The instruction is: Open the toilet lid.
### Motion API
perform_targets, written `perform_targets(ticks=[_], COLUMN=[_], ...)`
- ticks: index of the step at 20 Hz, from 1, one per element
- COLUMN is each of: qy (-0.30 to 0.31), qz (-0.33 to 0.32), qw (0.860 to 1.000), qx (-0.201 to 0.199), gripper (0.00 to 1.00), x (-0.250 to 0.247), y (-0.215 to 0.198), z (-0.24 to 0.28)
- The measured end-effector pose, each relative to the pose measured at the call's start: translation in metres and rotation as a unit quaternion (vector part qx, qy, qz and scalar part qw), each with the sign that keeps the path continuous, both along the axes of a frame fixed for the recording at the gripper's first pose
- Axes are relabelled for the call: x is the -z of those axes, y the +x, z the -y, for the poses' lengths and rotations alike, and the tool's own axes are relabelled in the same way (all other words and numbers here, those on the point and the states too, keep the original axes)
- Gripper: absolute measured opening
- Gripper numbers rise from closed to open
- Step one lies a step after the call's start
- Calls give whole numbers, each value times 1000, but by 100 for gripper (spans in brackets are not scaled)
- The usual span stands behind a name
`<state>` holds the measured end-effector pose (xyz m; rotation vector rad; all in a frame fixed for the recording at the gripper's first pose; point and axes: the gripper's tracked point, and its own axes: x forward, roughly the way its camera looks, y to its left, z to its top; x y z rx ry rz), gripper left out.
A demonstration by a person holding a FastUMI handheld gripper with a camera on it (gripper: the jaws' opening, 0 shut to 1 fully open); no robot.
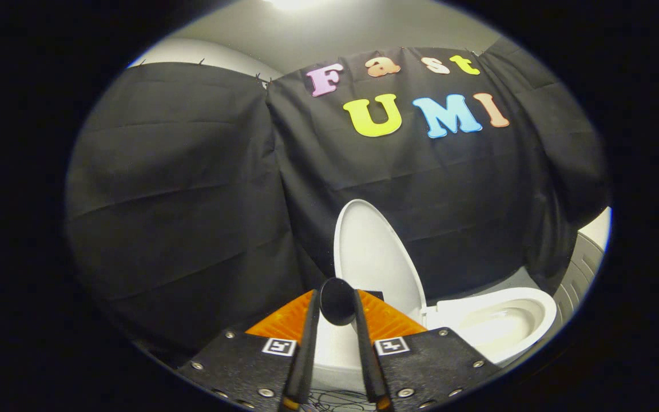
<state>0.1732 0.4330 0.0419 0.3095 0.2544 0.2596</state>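
White toilet lid (372, 252) is standing upright against black cloth (192, 200); I am holding my gripper (336, 300) nearly closed on a dark knob (336, 302).

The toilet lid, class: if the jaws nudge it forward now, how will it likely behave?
The lid looks like stiff moulded plastic, so it probably won't flex. It stands raised past the bowl, hinged at its base, so a push would likely swing it down. Its glossy face may be slippery. The gripper looks nearly closed.
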Motion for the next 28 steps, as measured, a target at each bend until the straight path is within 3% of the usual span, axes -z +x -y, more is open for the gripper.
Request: perform_targets(ticks=[4,22,28], qy=[-25,-63,-98], qz=[54,119,130], qw=[998,990,984], qx=[4,37,75], gripper=[96,96,96], x=[-28,-77,-68], y=[-22,-75,-86], z=[33,209,270])
